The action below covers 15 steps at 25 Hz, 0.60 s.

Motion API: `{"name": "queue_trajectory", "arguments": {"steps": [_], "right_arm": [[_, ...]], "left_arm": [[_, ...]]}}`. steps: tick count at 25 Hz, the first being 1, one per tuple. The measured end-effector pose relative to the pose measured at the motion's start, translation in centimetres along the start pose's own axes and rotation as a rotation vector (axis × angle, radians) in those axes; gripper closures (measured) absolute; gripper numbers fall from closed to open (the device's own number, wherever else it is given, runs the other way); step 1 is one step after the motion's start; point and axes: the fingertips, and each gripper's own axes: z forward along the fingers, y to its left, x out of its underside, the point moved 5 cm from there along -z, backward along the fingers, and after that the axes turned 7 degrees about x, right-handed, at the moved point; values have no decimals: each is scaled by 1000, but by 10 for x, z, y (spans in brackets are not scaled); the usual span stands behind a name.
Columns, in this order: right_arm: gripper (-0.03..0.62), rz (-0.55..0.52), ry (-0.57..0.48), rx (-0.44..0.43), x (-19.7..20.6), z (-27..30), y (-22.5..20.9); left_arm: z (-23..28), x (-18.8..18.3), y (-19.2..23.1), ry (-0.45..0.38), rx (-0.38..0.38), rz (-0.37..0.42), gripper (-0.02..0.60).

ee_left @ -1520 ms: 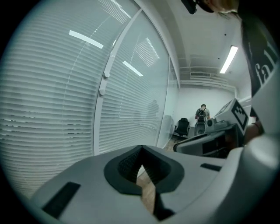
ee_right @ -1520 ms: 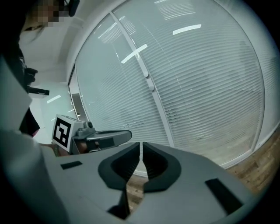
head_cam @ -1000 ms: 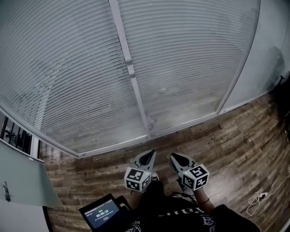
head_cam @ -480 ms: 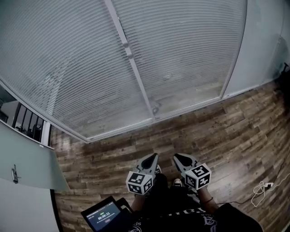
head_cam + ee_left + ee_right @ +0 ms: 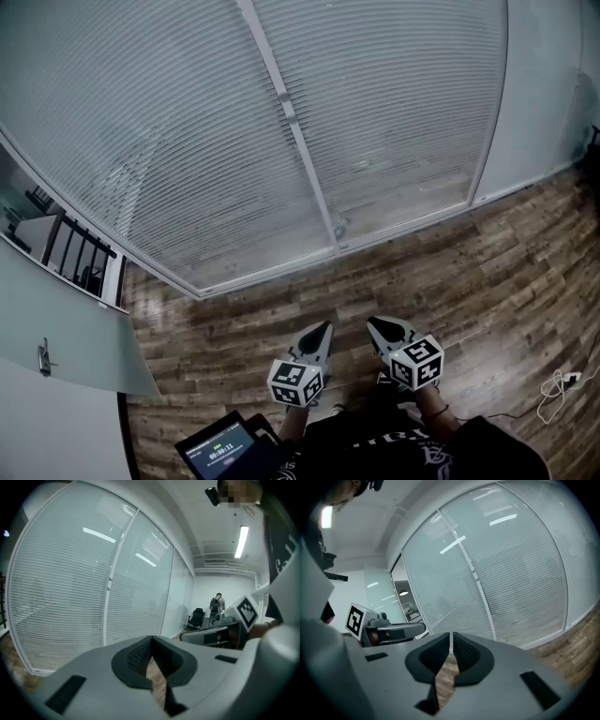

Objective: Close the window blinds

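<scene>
window blinds (image 5: 187, 141) farther off, wider wood floor (image 5: 469, 272)

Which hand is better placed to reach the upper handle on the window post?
Left, slightly. The upper handle lies to the left of both; the left hand-held gripper is nearer it than the right hand-held gripper. Both are shut.

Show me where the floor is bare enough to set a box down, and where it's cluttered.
Widest bare stretch: the wooden floor between the foot of the window blinds and the left gripper and right gripper, running rightward until the white cable. Crowded: lower left, where the screen sits near the glass door.
</scene>
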Motion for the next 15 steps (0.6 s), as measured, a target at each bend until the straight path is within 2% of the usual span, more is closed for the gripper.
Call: {"name": "queue_trajectory", "arguments": {"steps": [6, 11, 15], "right_arm": [[560, 71, -2, -2, 26, 6, 67], [560, 70, 23, -4, 69, -1, 129], [560, 59, 28, 8, 82, -12, 153]], "left_arm": [[-77, 23, 10, 25, -6, 17, 577], [-136, 56, 15, 30, 12, -3, 577], [-158, 65, 15, 11, 23, -6, 577]]}}
